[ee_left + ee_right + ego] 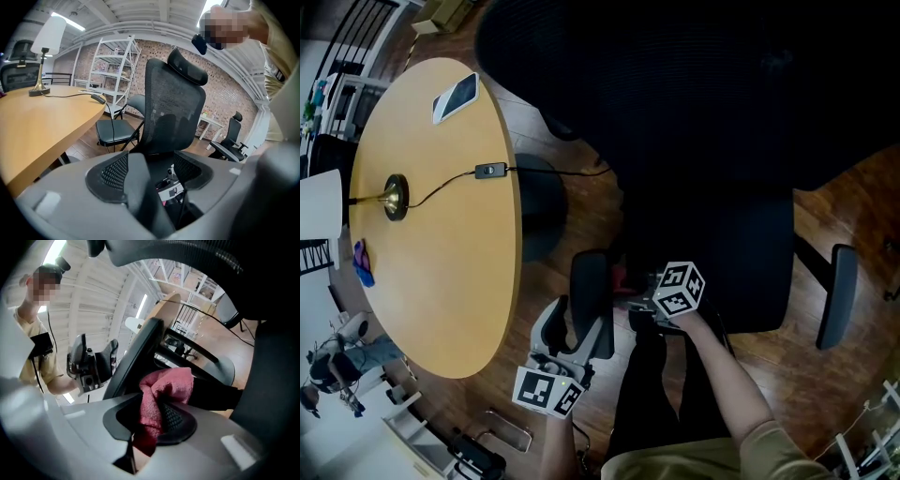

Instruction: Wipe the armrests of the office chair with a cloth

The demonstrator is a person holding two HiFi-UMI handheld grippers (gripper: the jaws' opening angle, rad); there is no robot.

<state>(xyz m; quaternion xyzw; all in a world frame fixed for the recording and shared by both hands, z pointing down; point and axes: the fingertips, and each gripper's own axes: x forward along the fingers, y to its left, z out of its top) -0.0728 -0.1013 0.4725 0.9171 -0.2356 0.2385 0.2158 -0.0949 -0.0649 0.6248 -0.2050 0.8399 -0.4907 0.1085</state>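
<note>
Left hand-held gripper (152,169) is clamping its jaws on the near end of the left armrest (591,281) of the office chair (703,141), with a padded face sitting on either side of that dark bar. Right hand-held gripper (150,420) is pinching a red cloth (166,387) between its jaws, and the cloth is bunching up and spilling out past the pads. In the head view the cloth is sitting just beside the inner side of the left armrest, above the front of the seat; whether it is touching the armrest cannot be told. A bare forearm (727,375) is reaching in behind the right tool. The chair, black with a mesh back, is standing on a wooden floor (853,206), and its right armrest (839,295) is lying well apart from both tools. A round wooden surface (441,281) is standing just beside the chair's left side. On it, a brass lamp base (395,197) is sitting near the left edge, its cable with an inline switch (490,171) is running to the right edge, and a flat phone-like device (456,96) is lying near the far edge.
</note>
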